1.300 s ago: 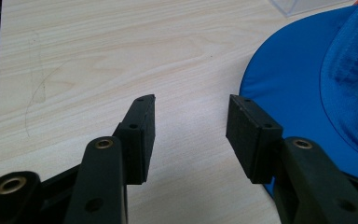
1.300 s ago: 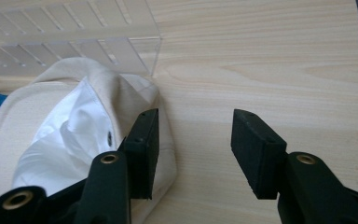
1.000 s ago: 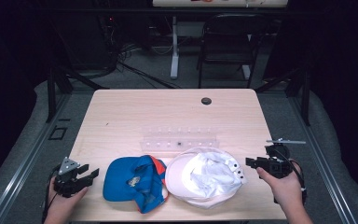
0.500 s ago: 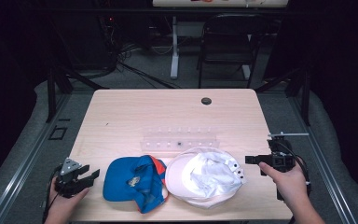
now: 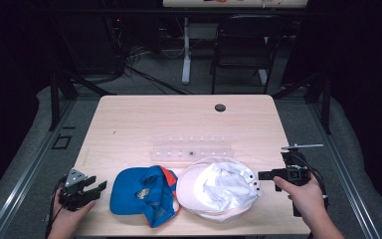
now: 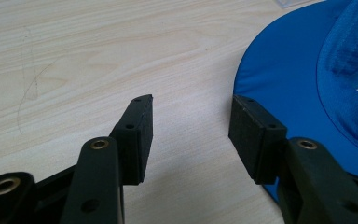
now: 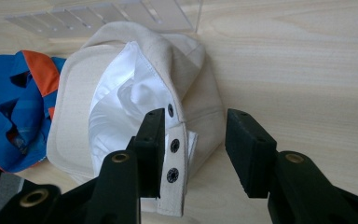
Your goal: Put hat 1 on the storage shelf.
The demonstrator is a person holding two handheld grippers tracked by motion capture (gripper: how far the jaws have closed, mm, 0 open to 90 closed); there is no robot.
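Observation:
A blue cap with orange panels (image 5: 142, 194) lies upside down near the table's front edge; its brim (image 6: 307, 93) fills the right of the left gripper view. A cream-white cap (image 5: 219, 186) lies upside down beside it, its snap strap (image 7: 175, 161) toward the right. My left gripper (image 5: 98, 186) is open just left of the blue brim, with bare table between its jaws (image 6: 191, 135). My right gripper (image 5: 262, 175) is open at the white cap's right edge (image 7: 193, 149), the strap between its jaws.
A clear plastic rack (image 5: 191, 148) lies on the wooden table (image 5: 179, 119) just behind the caps. A round black grommet (image 5: 220, 107) sits near the far edge. A chair (image 5: 243, 45) and cables stand beyond the table.
My right gripper has dropped slightly and edged left toward the white cap's strap. The left gripper has barely moved.

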